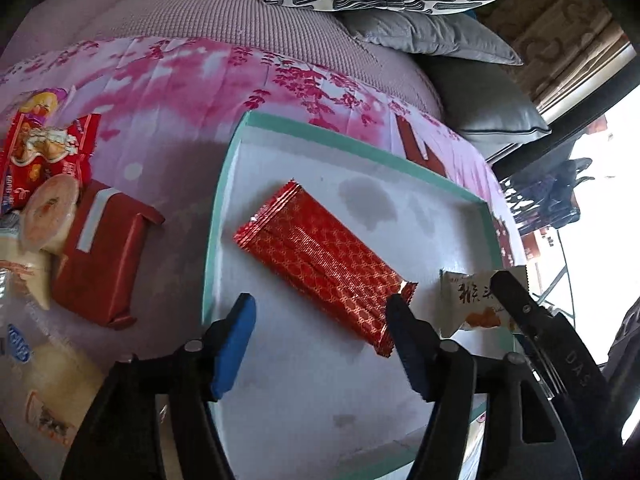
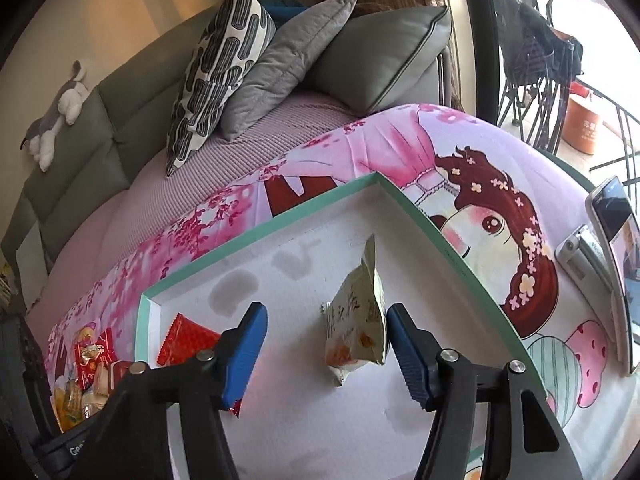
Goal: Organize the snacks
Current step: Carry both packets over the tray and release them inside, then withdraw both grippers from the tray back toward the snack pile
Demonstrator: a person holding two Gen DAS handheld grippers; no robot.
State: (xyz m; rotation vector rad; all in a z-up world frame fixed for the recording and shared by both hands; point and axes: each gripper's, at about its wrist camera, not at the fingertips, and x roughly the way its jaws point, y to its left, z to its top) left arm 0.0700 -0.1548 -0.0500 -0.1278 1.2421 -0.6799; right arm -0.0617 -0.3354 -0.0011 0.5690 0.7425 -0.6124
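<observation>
the step in hand looks like setting snacks down in the tray (image 1: pixel 224 200), the white box with a green rim lying on the pink bedspread (image 1: pixel 172 92). left of the tray, a pile of snacks (image 1: pixel 52 168) waits on the bedspread, a red packet (image 1: pixel 100 256) nearest the rim. inside the tray the red wrapper (image 1: pixel 320 264) lies flat, free of the left gripper (image 1: pixel 320 320), whose fingers are spread with one tip just beside the wrapper's end. further right in the tray, the pale pouch (image 2: pixel 356 320) stands between the right gripper's (image 2: pixel 324 332) spread fingers, close to one, not pinched as far as i can tell. next, i judge, a gripper must go back left of the tray to the pile. only the right wrist view shows a phone (image 2: pixel 616 272) right of the tray; only the left shows the pile plainly.
</observation>
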